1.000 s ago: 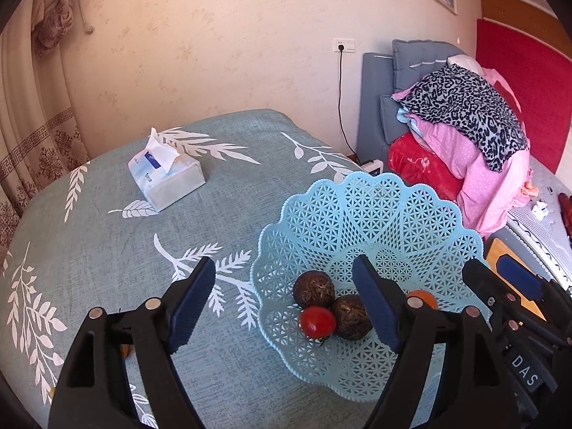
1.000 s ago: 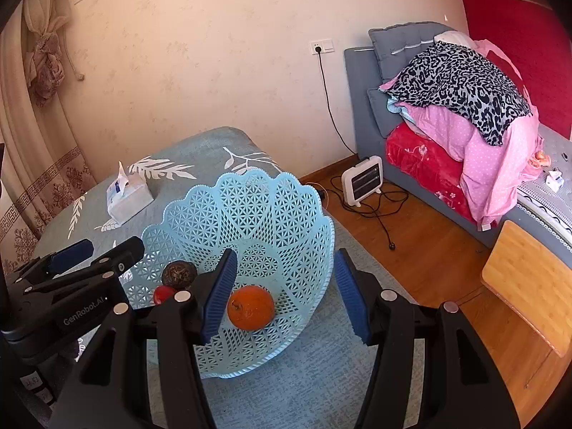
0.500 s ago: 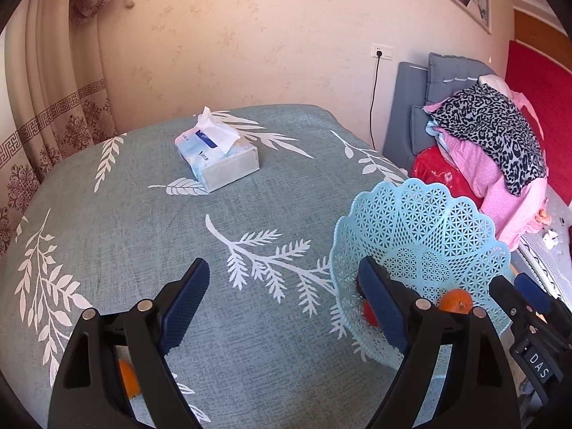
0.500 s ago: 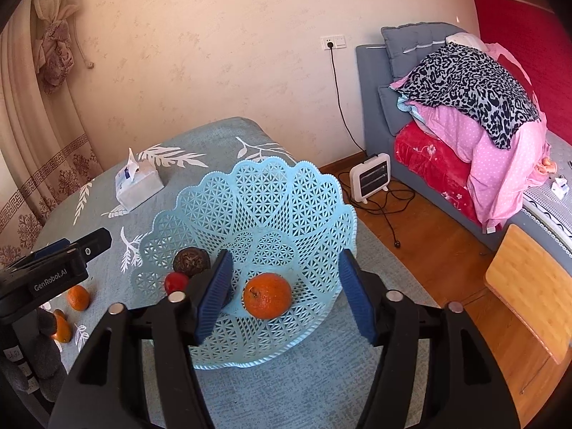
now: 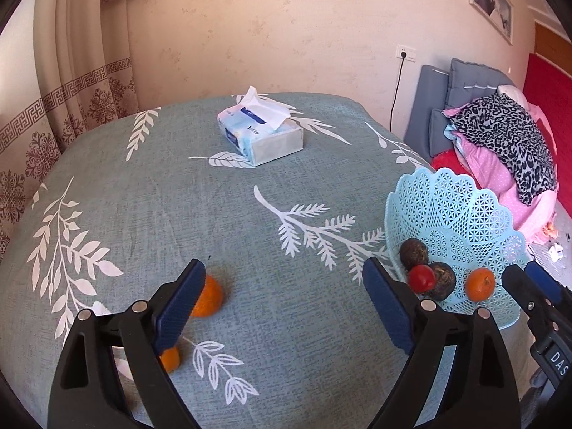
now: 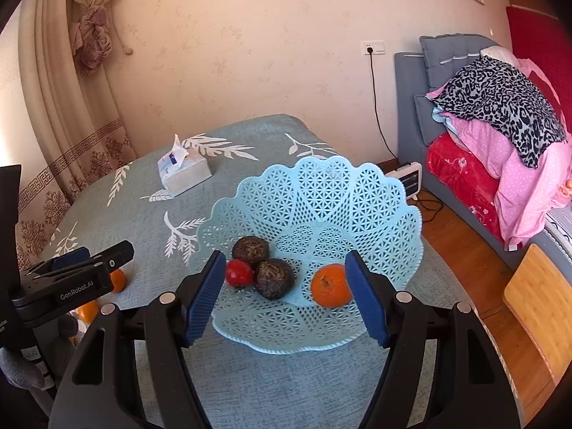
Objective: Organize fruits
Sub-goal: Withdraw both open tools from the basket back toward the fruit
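Teal cloth with white leaf prints (image 5: 150,214) covers the table, and the pale blue lattice basket (image 6: 357,193) serves as landmark. Inside it lie two dark brown fruits (image 6: 274,279), a small red one (image 6: 238,272) and an orange (image 6: 329,285). Over its near rim the right gripper (image 6: 284,296) stands open, holding nothing. Well left of the basket, the left gripper (image 5: 282,304) is opening wide (nothing between its jaws), beside two loose oranges (image 5: 209,296). Beyond the basket sits a tissue box (image 5: 261,136).
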Demonstrator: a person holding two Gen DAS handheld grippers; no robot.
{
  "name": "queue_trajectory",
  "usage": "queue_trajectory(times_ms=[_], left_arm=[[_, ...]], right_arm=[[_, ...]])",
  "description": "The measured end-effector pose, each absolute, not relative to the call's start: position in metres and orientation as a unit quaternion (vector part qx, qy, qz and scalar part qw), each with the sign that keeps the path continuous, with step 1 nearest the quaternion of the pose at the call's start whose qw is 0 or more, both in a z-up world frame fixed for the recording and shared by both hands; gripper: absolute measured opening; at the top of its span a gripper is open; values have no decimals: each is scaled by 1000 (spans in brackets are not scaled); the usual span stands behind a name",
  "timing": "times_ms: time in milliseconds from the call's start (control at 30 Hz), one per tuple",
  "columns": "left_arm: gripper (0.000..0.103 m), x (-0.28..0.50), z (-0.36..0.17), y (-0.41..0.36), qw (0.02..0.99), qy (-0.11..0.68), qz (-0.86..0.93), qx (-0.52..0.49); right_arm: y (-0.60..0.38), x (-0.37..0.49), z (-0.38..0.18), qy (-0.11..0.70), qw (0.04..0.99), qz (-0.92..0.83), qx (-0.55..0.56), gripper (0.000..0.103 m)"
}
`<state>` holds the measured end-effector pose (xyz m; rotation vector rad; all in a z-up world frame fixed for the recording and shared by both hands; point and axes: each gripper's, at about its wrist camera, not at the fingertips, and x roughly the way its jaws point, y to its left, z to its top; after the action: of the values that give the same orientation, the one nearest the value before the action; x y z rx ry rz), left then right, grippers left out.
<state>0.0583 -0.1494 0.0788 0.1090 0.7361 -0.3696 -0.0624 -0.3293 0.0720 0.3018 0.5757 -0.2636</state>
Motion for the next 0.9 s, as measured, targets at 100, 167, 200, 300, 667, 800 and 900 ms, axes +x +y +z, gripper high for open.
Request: queue_trajectory(times_ms=[100, 167, 200, 300, 667, 800, 900], left_arm=[[89, 58, 77, -131, 917, 361, -165, 46], [89, 57, 76, -118, 918, 363, -155, 42], [89, 57, 75, -112, 918, 364, -150, 40], [89, 54, 72, -92, 919, 368, -134, 35], [89, 36, 60, -12, 924, 375, -72, 19], [89, 25, 53, 11, 922, 382, -61, 21], [89, 18, 47, 24, 920, 387, -56, 23]], right_arm=[[-316, -57, 72, 287, 941, -112, 141, 71], [-308, -53, 72, 291, 941, -101, 137, 71], [-303, -52, 71, 294, 941, -95, 135, 71], [-291, -45, 67, 306, 940, -76, 134, 71], [-238, -20, 50, 364, 923, 20, 125, 71], [-216, -8, 43, 389, 912, 52, 117, 71], [-196, 1, 41, 399, 909, 73, 93, 71]])
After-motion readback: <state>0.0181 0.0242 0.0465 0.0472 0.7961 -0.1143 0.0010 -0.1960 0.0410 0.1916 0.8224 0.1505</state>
